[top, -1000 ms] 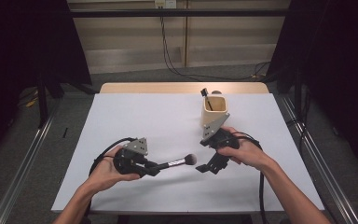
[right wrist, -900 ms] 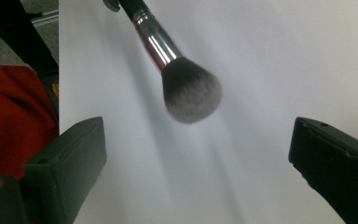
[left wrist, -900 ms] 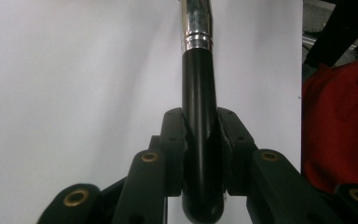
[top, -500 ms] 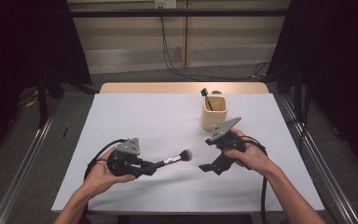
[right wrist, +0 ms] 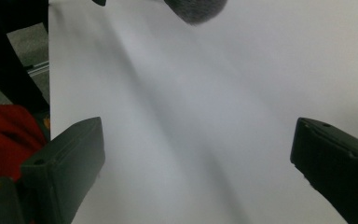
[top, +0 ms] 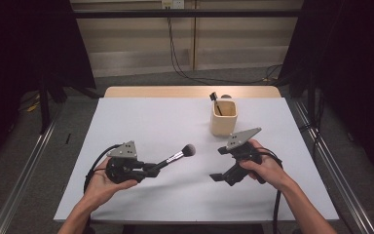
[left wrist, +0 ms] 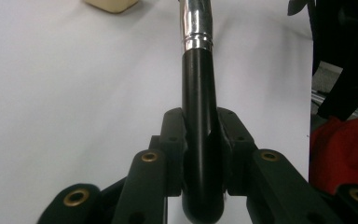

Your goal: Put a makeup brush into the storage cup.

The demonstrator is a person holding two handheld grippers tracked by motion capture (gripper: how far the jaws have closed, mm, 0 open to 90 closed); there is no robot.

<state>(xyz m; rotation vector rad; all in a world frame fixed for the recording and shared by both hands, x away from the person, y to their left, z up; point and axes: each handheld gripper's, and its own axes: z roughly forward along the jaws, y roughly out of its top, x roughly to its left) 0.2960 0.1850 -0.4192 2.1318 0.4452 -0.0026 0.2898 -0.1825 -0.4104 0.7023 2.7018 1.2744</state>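
Clamping the black-handled, silver-ferruled makeup brush (top: 175,157), the left tongs (top: 152,168) sit well left of the beige cup (top: 222,123); right tongs (top: 221,178) stand wide, empty.

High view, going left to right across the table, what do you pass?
Left tongs shut on the brush handle → brush head → right tongs, open → beige cup, farther back, with a dark tool standing in it.

wide-apart jaws over white table (right wrist: 205,121), brush head (right wrist: 196,8) beyond
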